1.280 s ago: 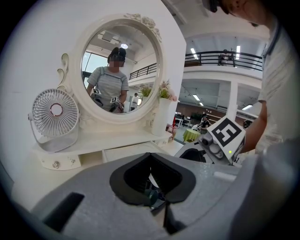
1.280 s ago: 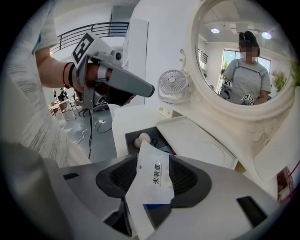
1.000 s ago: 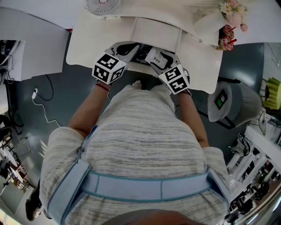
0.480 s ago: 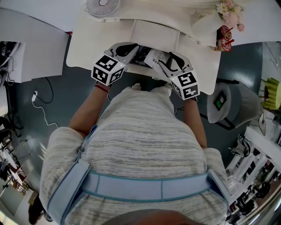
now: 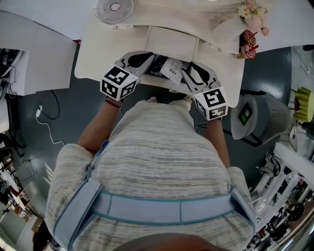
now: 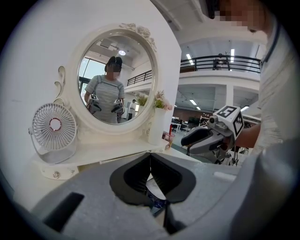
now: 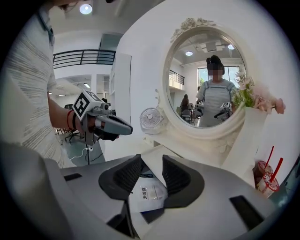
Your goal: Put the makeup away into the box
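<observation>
Head view looks down on a white dressing table (image 5: pixel 93 54) in the upper part of the frame, and the left gripper view shows its oval mirror (image 6: pixel 117 79) at the upper left. A pale rectangular box (image 5: pixel 171 39), which I take for the one in the task, sits at the upper centre of the head view, with a small fan (image 5: pixel 114 7) at the top edge. Just below the box the two grippers are close together over the front of the table. The left gripper (image 6: pixel 150 168) has its jaws pressed together. Whether a thin edge is pinched in them I cannot tell, and only a small dark-blue thing (image 6: pixel 157 205) shows under them. The right gripper (image 7: pixel 151 163) has its jaws apart, though they have just been closing. A white packet (image 7: pixel 149 192) with a printed label shows in the gap at the lower centre of its view, and the pads do not press on it. This packet lies between both grippers, near the box but not inside it. I judge it to be light, thin and soft, with a smooth skin that can slip or crumple. It is better to take it across a flat edge near a corner, with a gentle squeeze, and not on the middle.
</observation>
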Available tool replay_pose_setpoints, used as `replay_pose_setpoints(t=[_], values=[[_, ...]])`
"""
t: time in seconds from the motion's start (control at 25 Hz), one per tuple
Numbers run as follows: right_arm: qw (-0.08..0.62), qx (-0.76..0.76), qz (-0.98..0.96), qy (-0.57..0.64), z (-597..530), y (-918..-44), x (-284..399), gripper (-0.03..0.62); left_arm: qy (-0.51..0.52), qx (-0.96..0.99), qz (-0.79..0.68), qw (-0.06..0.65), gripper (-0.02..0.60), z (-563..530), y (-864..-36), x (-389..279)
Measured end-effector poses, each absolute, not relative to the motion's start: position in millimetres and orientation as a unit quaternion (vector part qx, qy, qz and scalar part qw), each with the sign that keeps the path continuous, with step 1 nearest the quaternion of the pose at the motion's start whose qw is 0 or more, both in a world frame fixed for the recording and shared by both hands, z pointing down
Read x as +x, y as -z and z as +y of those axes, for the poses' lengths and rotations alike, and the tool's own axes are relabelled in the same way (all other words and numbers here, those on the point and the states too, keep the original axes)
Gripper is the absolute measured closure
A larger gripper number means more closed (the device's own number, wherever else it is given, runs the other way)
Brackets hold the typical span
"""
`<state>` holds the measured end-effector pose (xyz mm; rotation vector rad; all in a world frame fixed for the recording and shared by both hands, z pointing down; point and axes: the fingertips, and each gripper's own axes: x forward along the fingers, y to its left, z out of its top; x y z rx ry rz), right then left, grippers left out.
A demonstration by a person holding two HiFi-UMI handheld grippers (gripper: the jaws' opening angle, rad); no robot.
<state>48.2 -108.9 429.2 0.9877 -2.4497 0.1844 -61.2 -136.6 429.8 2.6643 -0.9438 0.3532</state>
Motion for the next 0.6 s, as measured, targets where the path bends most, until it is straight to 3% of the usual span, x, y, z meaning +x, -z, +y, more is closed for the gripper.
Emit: replay_pose_setpoints(t=[0.28, 0.6], values=[[0.224, 0.372, -0.899, -0.051, -100.7, -410.7, 50.6, 0.568, -0.109, 0.931, -0.32, 0.14, 0.568, -128.6, -415.7, -60.3], [0.221, 0.366, -0.903, -0.035, -93.0, -401.9, 46.8, 0.583, -0.097, 0.936, -0.31, 0.139, 0.568, -117.4, -407.0, -56.1]])
